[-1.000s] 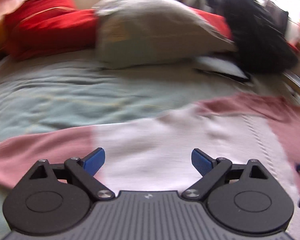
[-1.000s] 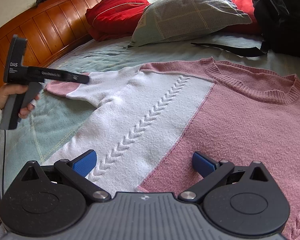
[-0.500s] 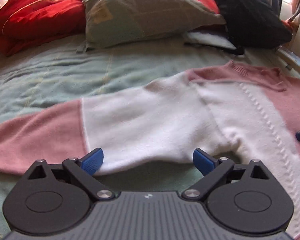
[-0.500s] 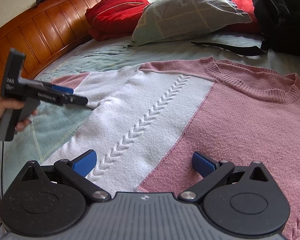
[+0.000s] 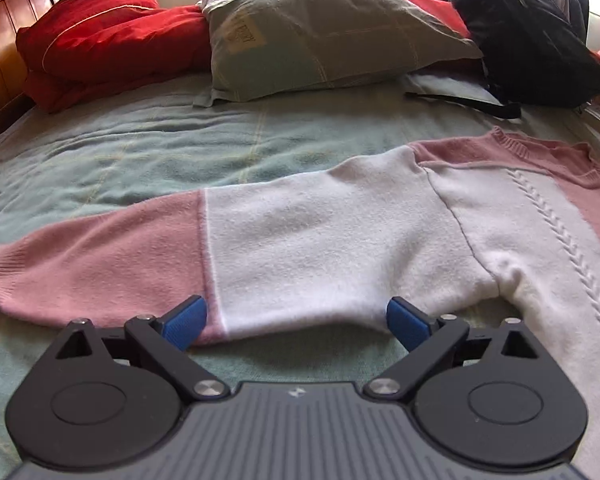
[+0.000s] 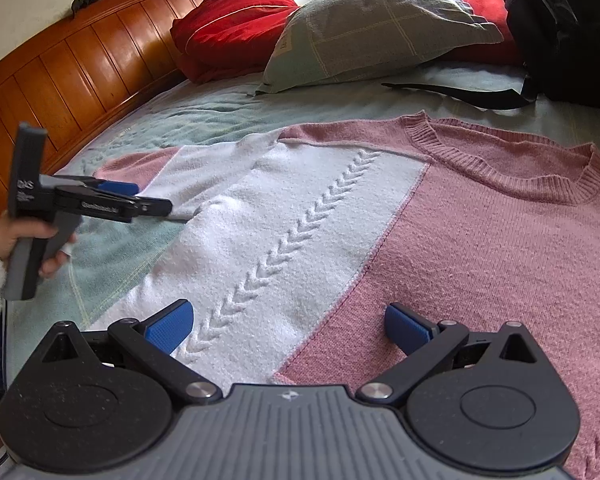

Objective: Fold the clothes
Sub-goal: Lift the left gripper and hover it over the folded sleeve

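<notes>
The soft pink and white knitted sweater (image 6: 340, 216) is lying flat, front side up, on the pale green bed cover (image 5: 140, 152). Its sleeve (image 5: 220, 252) is now lying stretched out straight to the side, with the pink cuff end far from the body. A second ago the sleeve was bunched closer in and the left gripper (image 5: 296, 322) was right over it. Now the left gripper is pulling back to the near edge of the sleeve, and its blue fingers are wide apart with nothing between them. In the right wrist view, a hand (image 6: 28, 240) with a fluffy white cuff is holding it low beside the sleeve.

The right gripper (image 6: 288, 324) is staying in the same spot above the sweater's lower front. Its blue fingers are also wide apart and holding nothing.

So the smoothing looks done, and the sweater seems ready for the first fold, most likely the sleeve going over the body.

Farther back, a grey-green checked pillow (image 5: 320, 28), a red cushion (image 5: 108, 28) and a black backpack (image 5: 532, 36) are sitting at the head of the bed, near the brown wooden headboard (image 6: 80, 60).
</notes>
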Demonstrator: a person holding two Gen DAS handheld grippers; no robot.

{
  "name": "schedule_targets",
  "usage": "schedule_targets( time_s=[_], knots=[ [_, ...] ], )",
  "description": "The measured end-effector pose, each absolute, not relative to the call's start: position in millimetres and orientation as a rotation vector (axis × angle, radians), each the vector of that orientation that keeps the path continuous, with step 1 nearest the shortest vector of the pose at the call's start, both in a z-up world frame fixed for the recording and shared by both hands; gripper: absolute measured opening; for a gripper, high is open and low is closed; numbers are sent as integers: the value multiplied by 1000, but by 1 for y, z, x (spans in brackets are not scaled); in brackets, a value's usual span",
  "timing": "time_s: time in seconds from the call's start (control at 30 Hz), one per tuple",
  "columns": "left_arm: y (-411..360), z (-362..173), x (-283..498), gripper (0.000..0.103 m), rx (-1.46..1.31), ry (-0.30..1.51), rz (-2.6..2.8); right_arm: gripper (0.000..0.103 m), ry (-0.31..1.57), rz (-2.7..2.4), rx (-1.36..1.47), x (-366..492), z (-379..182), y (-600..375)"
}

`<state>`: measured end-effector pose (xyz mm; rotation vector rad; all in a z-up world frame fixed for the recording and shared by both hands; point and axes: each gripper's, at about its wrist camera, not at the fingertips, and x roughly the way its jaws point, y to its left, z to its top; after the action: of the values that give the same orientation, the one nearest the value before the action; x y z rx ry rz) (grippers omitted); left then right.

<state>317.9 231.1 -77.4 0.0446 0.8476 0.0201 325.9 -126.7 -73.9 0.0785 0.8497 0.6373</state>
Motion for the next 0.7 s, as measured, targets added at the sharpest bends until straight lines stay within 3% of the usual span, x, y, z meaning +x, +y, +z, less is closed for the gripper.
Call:
schedule_targets(
  time_s=[0.23,0.4,0.7],
  knots=[
    [235,-71,345,97,-51,811,79,103,846,632,66,324,-73,-126],
    [231,-88,326,97,80,841,99,103,851,640,89,326,-73,-129],
    [207,-46,307,96,48,815,53,103,851,639,89,325,-71,-129]
  ],
)
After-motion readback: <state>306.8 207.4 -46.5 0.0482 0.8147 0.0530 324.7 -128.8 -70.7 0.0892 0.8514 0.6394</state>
